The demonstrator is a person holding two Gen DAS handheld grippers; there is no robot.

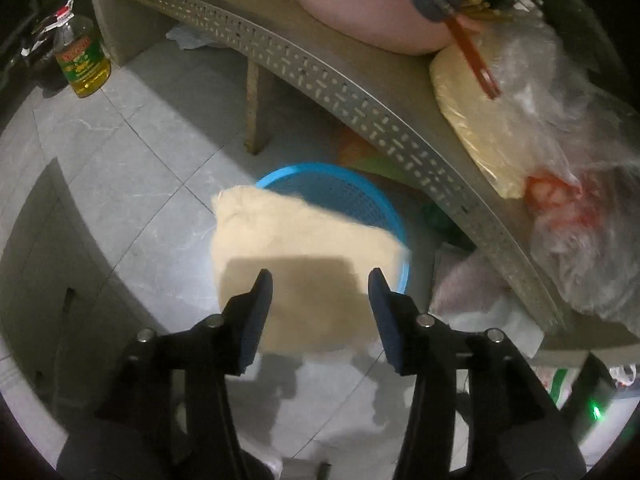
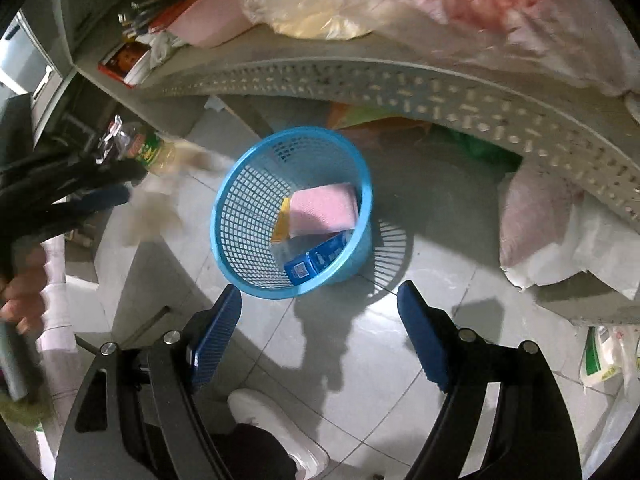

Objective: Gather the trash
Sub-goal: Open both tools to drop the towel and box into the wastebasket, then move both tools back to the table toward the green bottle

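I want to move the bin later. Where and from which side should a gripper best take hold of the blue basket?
Grip the blue basket by its solid top rim, on the near edge, coming from above. It stands tilted on the floor with its mouth toward the right gripper, so one finger could probably go inside and one outside. The lattice wall below looks less firm.
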